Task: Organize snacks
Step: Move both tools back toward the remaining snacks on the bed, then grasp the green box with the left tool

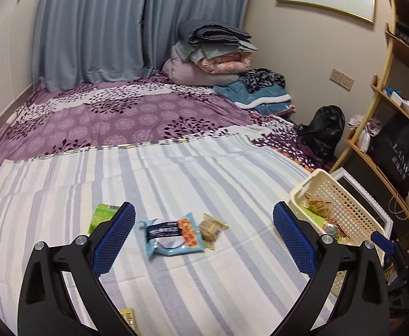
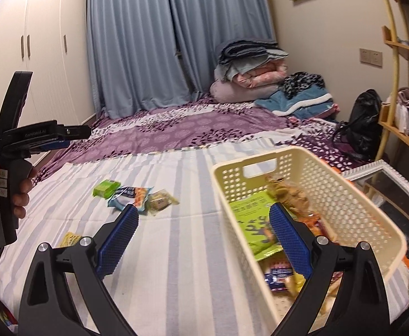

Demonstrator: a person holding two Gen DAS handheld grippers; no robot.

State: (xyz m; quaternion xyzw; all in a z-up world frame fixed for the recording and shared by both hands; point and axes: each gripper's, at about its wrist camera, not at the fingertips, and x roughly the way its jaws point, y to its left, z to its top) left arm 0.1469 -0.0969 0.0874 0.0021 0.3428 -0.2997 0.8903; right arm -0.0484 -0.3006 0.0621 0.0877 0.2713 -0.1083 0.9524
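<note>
On the striped bedsheet [image 1: 176, 288], your left gripper [image 1: 204, 235] and right gripper [image 2: 204, 236] both gape, holding nothing. Several snacks already fill the basket [image 2: 344, 196]; the blue packet [image 1: 172, 235], green packet [image 2: 105, 188] and others remain outside.

My left wrist view sits low over the striped sheet [image 1: 204, 280], facing the curtains [image 1: 92, 28] at 12 o'clock. My right wrist view faces likewise, closer to the basket [image 2: 358, 196]. Both share the loose snacks [image 1: 173, 235].

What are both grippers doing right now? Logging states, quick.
Left gripper: open, holding nothing, above the blue snack packet.
Right gripper: open, empty, over the basket rim.
</note>
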